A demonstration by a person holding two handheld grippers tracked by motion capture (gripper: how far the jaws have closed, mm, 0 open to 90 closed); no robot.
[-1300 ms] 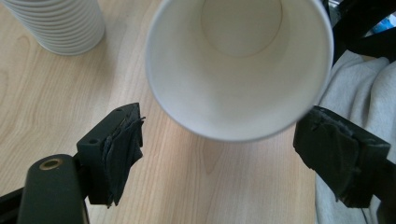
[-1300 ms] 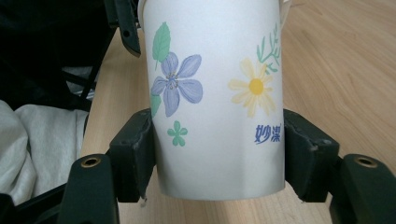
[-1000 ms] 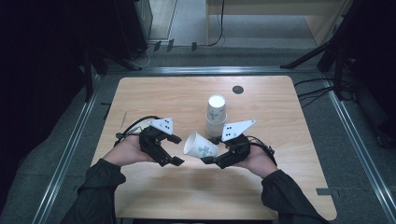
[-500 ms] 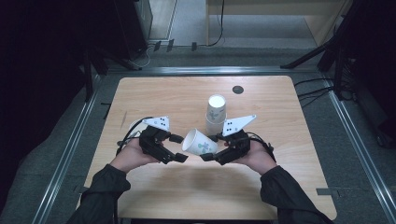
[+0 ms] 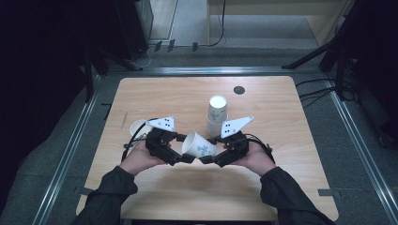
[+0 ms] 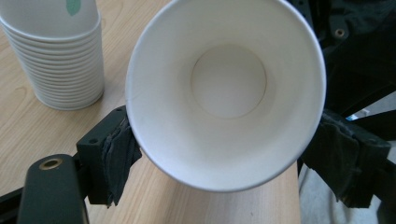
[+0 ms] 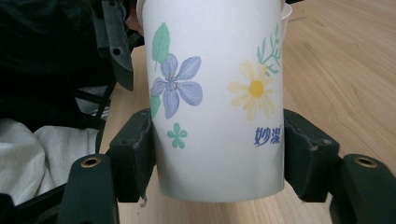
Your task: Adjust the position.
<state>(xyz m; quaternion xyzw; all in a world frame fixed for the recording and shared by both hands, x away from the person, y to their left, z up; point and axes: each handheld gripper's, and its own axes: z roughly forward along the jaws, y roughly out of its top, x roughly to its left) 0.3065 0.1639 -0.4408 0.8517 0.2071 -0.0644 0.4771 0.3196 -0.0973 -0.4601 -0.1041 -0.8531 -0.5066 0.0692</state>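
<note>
Your right gripper (image 5: 212, 158) clamps the cup (image 5: 199, 145) by its base — your left gripper (image 5: 184, 157), jaws just widening, brackets its rim.

Dim surroundings — evenly lit, sharp close-ups

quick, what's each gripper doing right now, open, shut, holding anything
Left gripper: jaws have just been opening, astride the paper cup's rim; grip cannot be told.
Right gripper: shut on the paper cup near its base.
</note>
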